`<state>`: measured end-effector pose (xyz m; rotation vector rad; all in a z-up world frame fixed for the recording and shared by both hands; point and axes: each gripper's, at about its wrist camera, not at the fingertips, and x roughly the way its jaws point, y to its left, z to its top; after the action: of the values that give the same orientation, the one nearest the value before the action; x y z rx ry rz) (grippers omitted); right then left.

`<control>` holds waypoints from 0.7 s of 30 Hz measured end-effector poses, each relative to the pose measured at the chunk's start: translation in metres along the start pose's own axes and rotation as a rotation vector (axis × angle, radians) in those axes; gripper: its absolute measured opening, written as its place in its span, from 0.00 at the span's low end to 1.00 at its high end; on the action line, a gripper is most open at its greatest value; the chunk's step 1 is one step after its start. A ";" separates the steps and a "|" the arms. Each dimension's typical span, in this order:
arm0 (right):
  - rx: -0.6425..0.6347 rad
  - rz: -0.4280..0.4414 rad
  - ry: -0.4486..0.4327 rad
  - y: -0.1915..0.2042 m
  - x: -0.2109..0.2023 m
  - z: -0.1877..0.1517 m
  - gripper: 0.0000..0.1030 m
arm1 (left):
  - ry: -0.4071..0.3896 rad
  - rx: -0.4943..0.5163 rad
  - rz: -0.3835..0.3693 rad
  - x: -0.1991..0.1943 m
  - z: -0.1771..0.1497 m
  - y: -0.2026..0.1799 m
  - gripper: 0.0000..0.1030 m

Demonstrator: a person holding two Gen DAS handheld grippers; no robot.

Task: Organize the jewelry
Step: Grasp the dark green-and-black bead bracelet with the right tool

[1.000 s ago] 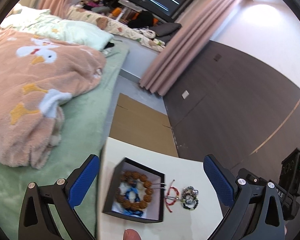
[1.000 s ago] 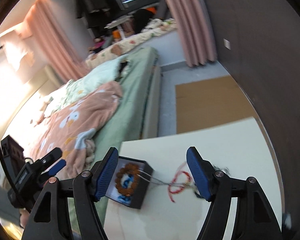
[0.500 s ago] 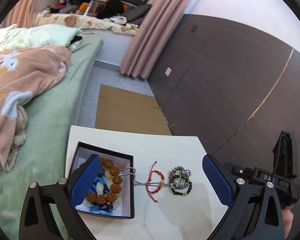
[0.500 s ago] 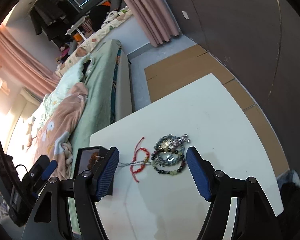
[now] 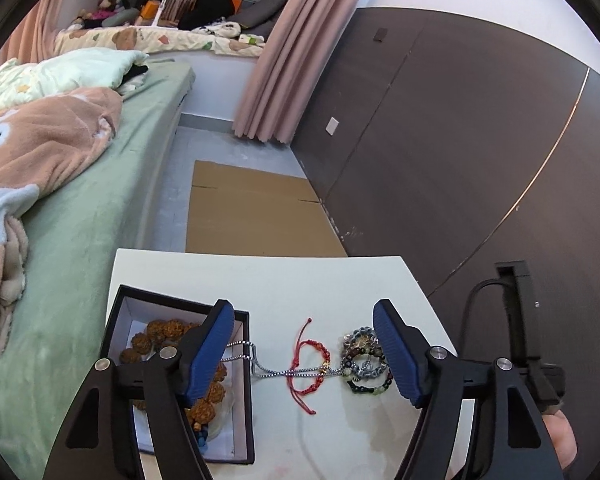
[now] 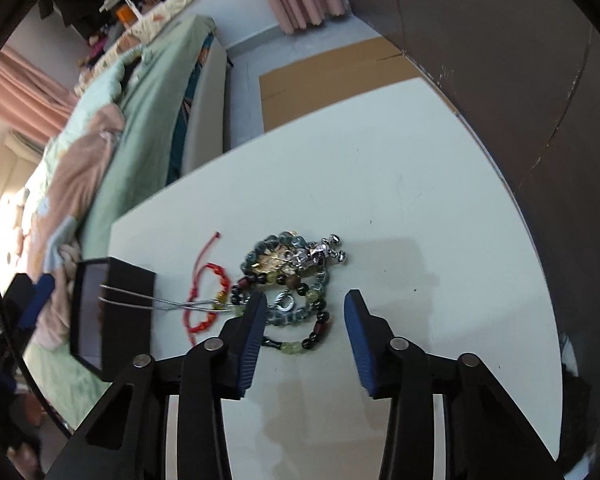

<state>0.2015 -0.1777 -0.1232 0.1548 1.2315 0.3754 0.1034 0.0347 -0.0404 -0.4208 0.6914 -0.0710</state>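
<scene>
On the white table (image 6: 440, 184) your bead bracelets (image 6: 296, 292) are lying right of the black box (image 5: 244, 396) | silver chain (image 5: 268, 370) is trailing over its rim, crossing the red cord (image 5: 306, 364) | left gripper (image 5: 304, 354) closing, empty | right gripper (image 6: 306, 338) closing above the beads, not touching.

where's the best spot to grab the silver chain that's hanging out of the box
Grip the silver chain on the bare doubled strands between the black box wall and the red cord bracelet, coming from above with fingers across the strands. There it lies flat on the white table and clear of the beaded bracelets; farther right it seems tangled with the cord and beads.
</scene>
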 end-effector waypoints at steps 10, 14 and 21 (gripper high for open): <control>-0.072 -0.057 0.047 0.008 0.020 0.002 0.11 | 0.013 -0.011 0.000 0.012 0.005 0.005 0.69; -0.064 -0.017 0.049 0.002 0.013 0.004 0.10 | 0.018 -0.007 0.002 0.015 0.006 0.005 0.69; 0.018 0.175 -0.026 -0.016 -0.026 0.008 0.10 | 0.032 0.007 0.001 0.023 0.004 0.000 0.69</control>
<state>0.2052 -0.2012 -0.1023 0.2830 1.1993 0.5129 0.1241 0.0311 -0.0515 -0.4131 0.7226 -0.0799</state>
